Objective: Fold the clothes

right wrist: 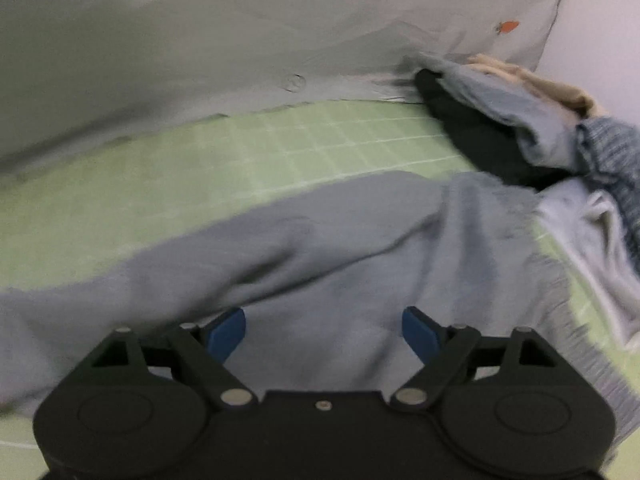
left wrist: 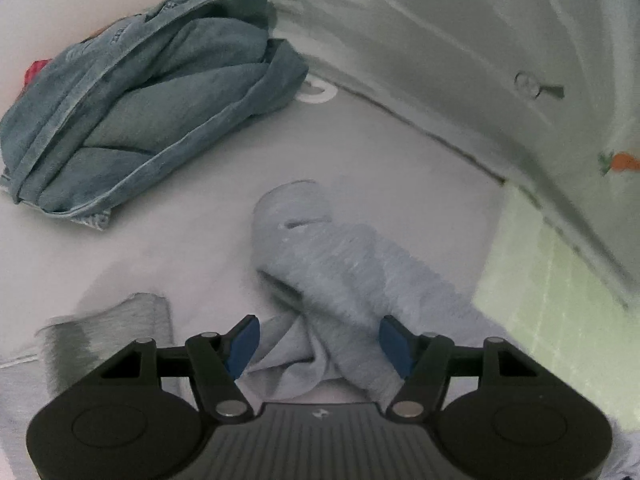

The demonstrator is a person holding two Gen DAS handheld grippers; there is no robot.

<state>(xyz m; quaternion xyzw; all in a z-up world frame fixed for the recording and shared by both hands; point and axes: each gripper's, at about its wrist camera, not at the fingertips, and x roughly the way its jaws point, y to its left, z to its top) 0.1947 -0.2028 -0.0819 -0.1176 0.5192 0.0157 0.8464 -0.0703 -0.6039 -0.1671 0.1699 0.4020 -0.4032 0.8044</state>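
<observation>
The pale grey knit garment (right wrist: 320, 256) is smeared by motion blur in the right wrist view, and its lower part is hidden behind the black gripper body. At that view's right edge the heap of dark, blue and beige clothes (right wrist: 532, 120) is cut off, its separate pieces hard to tell apart. In the left wrist view the folded blue denim garment (left wrist: 140, 108) covers most of 1 red item (left wrist: 34, 72), too small to identify.

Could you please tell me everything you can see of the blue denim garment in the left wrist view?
The denim garment is faded blue, looks like thick cotton, and shows stitched seams and a hem. It lies bunched in loose, overlapping folds on the pale surface, beside the grey fabric backdrop. Something red peeks out at its far left edge. No gripper touches it.
</observation>
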